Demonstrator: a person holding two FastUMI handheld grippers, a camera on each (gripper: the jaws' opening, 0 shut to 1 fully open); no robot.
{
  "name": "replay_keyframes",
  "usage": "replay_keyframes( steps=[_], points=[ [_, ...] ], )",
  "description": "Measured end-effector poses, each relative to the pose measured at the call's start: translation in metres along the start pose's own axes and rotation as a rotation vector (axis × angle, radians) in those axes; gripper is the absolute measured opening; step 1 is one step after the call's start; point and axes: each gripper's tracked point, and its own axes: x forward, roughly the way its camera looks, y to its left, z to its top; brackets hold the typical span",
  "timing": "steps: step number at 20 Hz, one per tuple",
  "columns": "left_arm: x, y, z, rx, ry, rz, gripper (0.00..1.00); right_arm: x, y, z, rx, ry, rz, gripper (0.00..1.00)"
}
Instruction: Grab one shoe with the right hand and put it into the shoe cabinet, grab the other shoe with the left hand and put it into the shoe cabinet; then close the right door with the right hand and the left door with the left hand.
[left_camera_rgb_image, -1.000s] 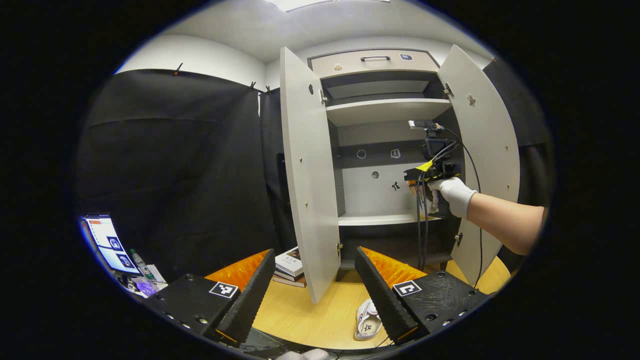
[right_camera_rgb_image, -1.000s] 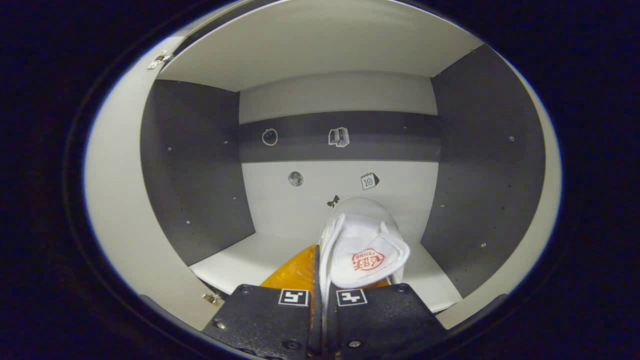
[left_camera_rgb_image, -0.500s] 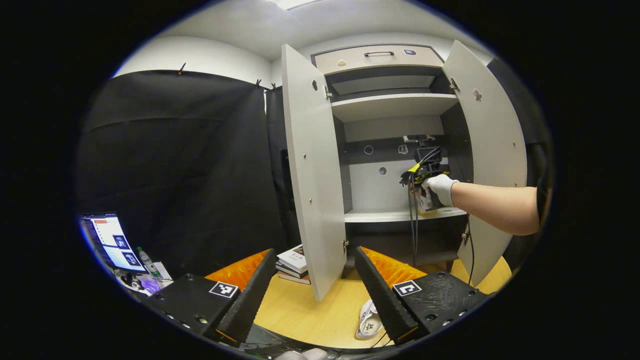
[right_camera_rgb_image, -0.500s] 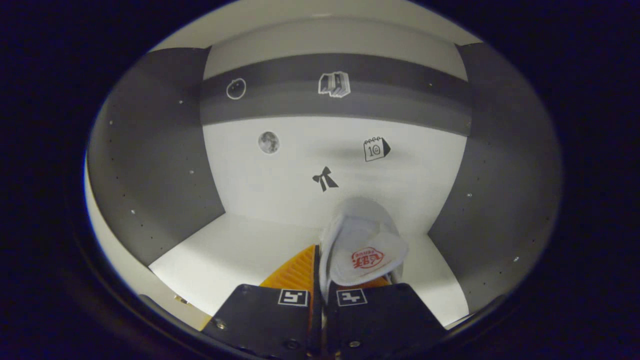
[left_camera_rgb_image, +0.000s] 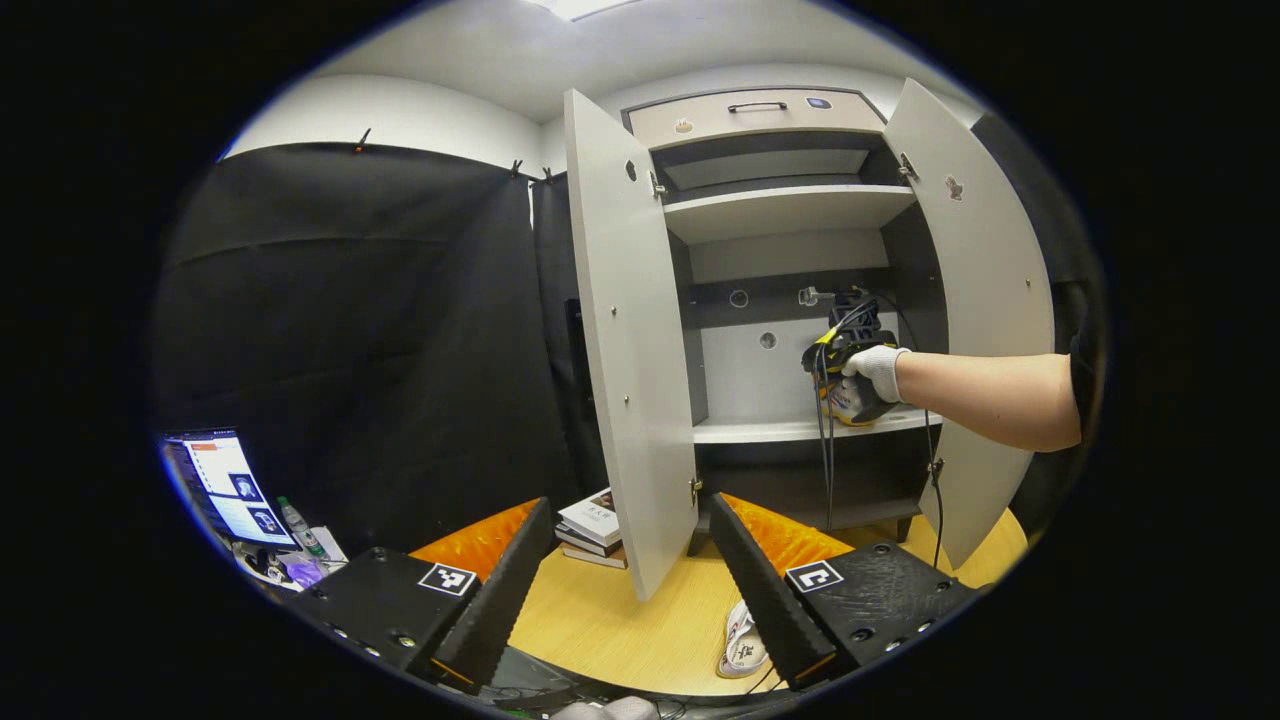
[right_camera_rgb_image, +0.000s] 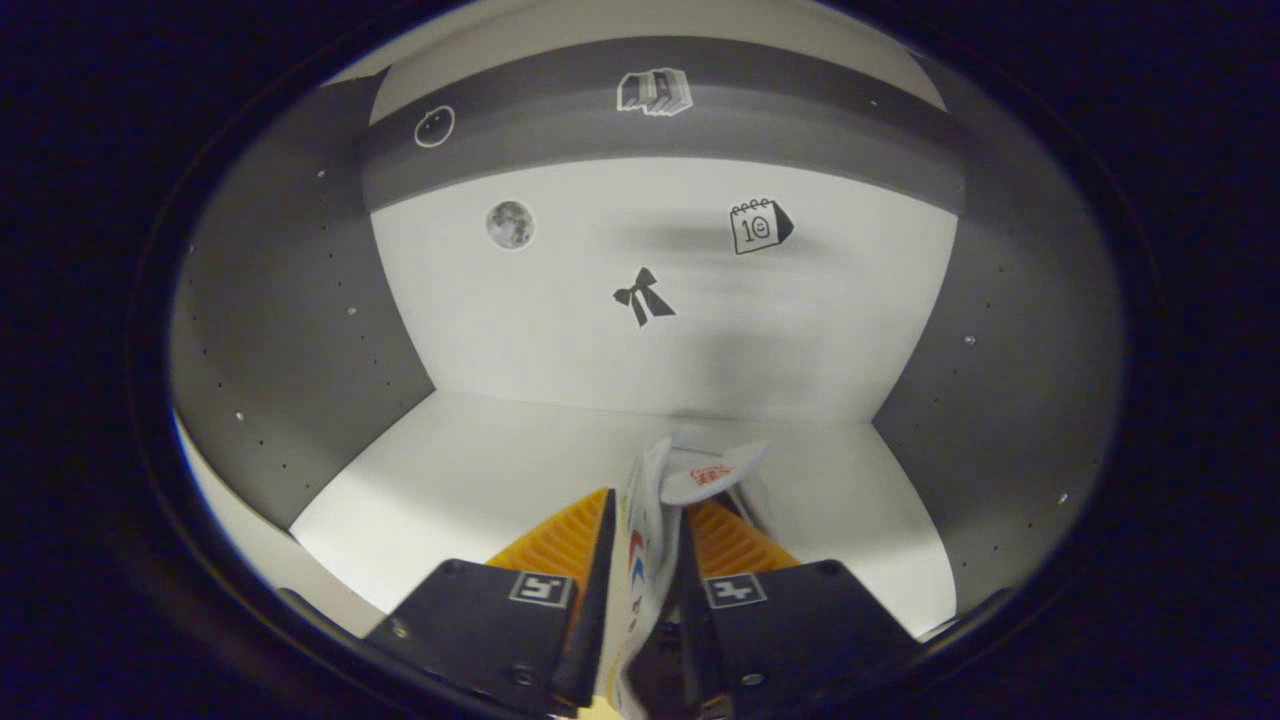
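Item: first shoe (right_camera_rgb_image: 655, 500), white, between the slightly parted jaws of the right gripper (right_camera_rgb_image: 645, 560), sole edge low over the middle shelf (right_camera_rgb_image: 480, 470) of the shoe cabinet (left_camera_rgb_image: 790, 210); whether both jaws press on it cannot be told. Second shoe (left_camera_rgb_image: 742, 640) lies on the bench (left_camera_rgb_image: 610, 620) just beside the left gripper (left_camera_rgb_image: 630, 580), jaws wide apart and empty. Risk, as judged: the first shoe, standing on edge, may topple or snag on withdrawal and overhang the shelf lip, fouling the right door (left_camera_rgb_image: 975, 300) at closing.
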Motion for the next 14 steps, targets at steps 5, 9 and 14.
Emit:
replay_keyframes(
  steps=[5,9,14],
  points=[
    [-0.003,0.003,-0.002,-0.009,-0.012,-0.016,0.96,-0.048,-0.004,0.018,-0.002,-0.134,-0.014,0.55],
    [-0.004,0.007,0.002,-0.009,-0.02,-0.041,0.96,-0.128,-0.014,0.033,-0.008,-0.361,-0.037,0.81],
    [-0.002,0.006,0.015,-0.008,-0.068,-0.102,0.96,-0.255,-0.012,0.028,-0.009,-0.588,0.016,1.0]
  ],
)
